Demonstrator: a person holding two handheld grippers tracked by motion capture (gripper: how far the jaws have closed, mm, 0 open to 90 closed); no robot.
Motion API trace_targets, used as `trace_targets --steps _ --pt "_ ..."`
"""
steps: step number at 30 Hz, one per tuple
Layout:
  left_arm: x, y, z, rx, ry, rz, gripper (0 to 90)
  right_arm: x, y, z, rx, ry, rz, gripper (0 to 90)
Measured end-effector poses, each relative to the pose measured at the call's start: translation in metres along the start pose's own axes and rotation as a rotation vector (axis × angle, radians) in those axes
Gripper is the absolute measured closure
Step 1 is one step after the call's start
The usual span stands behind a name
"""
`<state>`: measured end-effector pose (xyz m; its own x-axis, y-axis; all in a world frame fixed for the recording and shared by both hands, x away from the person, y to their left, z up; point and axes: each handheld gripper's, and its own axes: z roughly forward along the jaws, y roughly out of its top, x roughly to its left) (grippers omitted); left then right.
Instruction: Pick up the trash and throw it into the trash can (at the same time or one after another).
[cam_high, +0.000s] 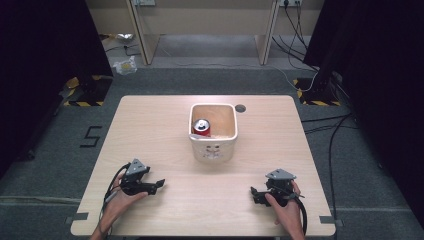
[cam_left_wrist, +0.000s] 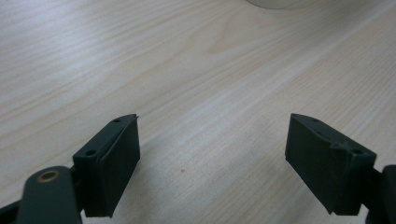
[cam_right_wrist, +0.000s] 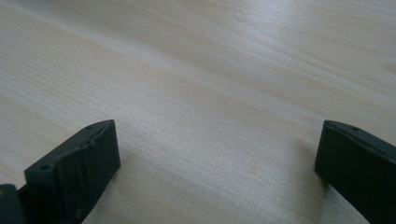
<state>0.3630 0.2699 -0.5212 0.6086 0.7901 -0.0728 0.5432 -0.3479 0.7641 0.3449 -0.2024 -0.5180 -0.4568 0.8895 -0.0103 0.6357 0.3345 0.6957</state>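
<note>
A white square bin (cam_high: 213, 149) stands at the middle of the wooden table (cam_high: 150, 130), with a red drinks can (cam_high: 202, 127) upright inside at its left. My left gripper (cam_high: 159, 184) rests near the front left of the table, held by a hand, jaws pointing right. In the left gripper view the left gripper (cam_left_wrist: 212, 163) is open over bare wood, and the bin's base (cam_left_wrist: 275, 3) peeks in at the top edge. My right gripper (cam_high: 253, 194) lies at the front right, jaws pointing left; in its own view the right gripper (cam_right_wrist: 217, 172) is open with nothing between the jaws.
A dark round hole (cam_high: 240, 108) sits in the table behind the bin's right corner. Black curtains flank both sides. Cables (cam_high: 330, 135) trail on the grey floor at right. A wooden desk frame (cam_high: 205, 30) stands at the back.
</note>
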Motion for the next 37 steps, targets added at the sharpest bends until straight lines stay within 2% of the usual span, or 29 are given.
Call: trace_targets --steps 13,18,37 --pt "-0.005 -0.008 -0.005 0.02 0.018 0.02 17.2 0.0 0.0 0.0 0.0 0.0 0.0 0.2" --pt "-0.009 -0.01 -0.008 0.031 0.034 0.042 15.2 0.0 0.0 0.0 -0.001 0.0 -0.001 0.2" --pt "-0.013 -0.013 -0.01 0.038 0.038 0.042 13.1 0.0 0.0 0.0 -0.001 0.0 -0.001 0.2"
